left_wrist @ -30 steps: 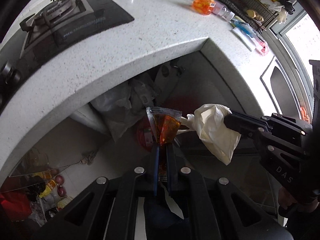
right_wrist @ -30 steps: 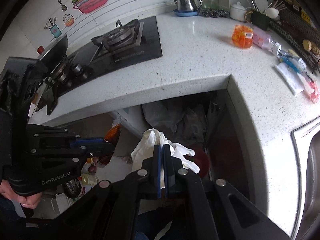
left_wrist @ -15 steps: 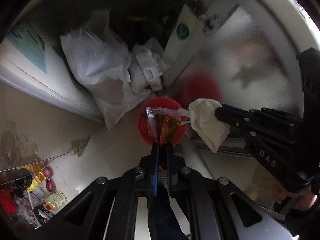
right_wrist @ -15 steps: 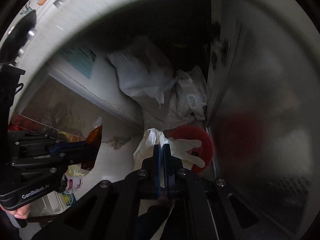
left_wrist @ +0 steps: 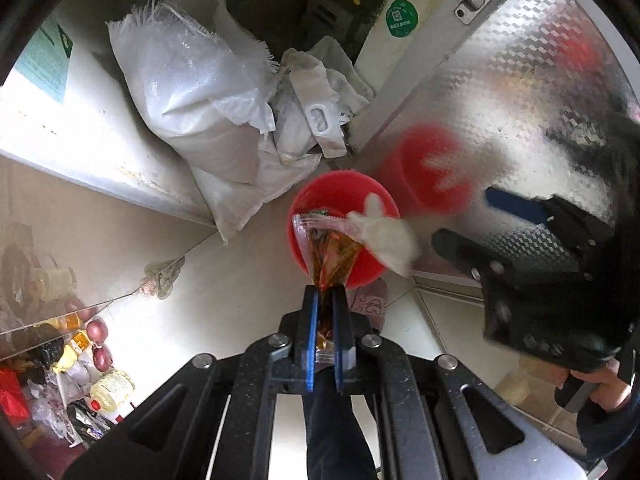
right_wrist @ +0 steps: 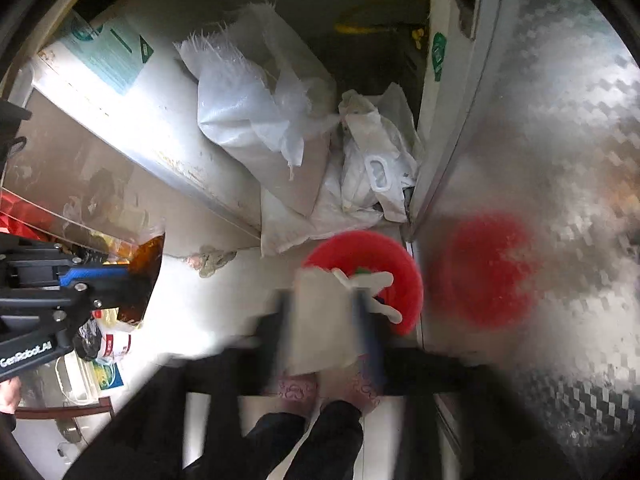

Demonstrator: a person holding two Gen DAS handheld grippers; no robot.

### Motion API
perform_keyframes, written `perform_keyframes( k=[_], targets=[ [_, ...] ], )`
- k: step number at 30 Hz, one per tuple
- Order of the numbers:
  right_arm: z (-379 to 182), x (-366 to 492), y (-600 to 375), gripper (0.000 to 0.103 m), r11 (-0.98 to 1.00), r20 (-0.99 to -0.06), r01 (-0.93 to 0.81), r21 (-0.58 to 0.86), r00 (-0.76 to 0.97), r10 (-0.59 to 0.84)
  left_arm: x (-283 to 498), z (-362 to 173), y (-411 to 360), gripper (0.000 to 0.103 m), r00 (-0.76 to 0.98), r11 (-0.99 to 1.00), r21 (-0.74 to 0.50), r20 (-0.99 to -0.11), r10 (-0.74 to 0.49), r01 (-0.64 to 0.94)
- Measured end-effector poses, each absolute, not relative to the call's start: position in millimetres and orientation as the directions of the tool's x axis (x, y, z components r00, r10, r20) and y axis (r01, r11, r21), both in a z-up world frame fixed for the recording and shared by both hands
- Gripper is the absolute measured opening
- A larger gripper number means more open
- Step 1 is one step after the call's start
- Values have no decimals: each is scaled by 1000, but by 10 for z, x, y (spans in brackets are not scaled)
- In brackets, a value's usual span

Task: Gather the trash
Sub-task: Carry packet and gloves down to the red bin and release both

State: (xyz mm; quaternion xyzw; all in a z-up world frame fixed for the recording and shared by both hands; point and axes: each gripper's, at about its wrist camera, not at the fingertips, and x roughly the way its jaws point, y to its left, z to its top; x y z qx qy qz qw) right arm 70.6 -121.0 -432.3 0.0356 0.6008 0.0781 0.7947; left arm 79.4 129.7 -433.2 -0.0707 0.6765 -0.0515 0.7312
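A red bin (left_wrist: 336, 192) stands on the floor beside the metal cabinet door. My left gripper (left_wrist: 324, 294) is shut on a clear sachet of brown liquid (left_wrist: 332, 252) and holds it over the bin's near rim. From the right, my right gripper (left_wrist: 476, 222) reaches toward the bin. In the right wrist view my right gripper (right_wrist: 322, 298) is blurred and its jaws are opening. A white disposable glove (right_wrist: 316, 332) hangs loose between them, its fingers over the red bin (right_wrist: 384, 248). The left gripper (right_wrist: 120, 276) with the sachet (right_wrist: 150, 276) shows at the left.
White woven sacks (left_wrist: 200, 92) and plastic bags (left_wrist: 316, 112) fill the open cabinet behind the bin. A shiny patterned metal door (left_wrist: 520, 80) stands at the right. Bottles and clutter (left_wrist: 100, 384) sit lower left. A person's slippered feet (right_wrist: 296, 392) are below.
Both grippers have dropped from counter height to just above the red bin. The right jaws, shut on the glove before, have spread apart. The left still grips the sachet.
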Motion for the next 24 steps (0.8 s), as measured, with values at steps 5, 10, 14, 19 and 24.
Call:
perform_keyframes(
  k=[5, 10, 14, 19, 24],
  targets=[
    [-4249, 649, -1185, 93, 989, -944, -97, 110, 303, 134, 814, -4261, 1276, 5, 95, 982, -188, -978, -187, -5],
    [-4120, 541, -1136, 103, 995, -934, -96, 17, 354, 50, 865, -4242, 1249, 6, 98, 975, -221, -970, -222, 20],
    [-4080, 481, -1163, 103, 998, -923, -62, -5, 384, 19, 911, -4283, 1149, 6, 86, 970, -235, -967, -239, 61],
    [-4102, 491, -1236, 103, 1000, -934, -20, 1, 358, 8, 966, -4352, 1008, 6, 67, 965, -242, -966, -249, 96],
    [-4107, 489, -1296, 103, 1000, -938, 9, 4, 346, 1, 1035, -4373, 884, 12, 62, 960, -251, -964, -260, 126]
  ],
)
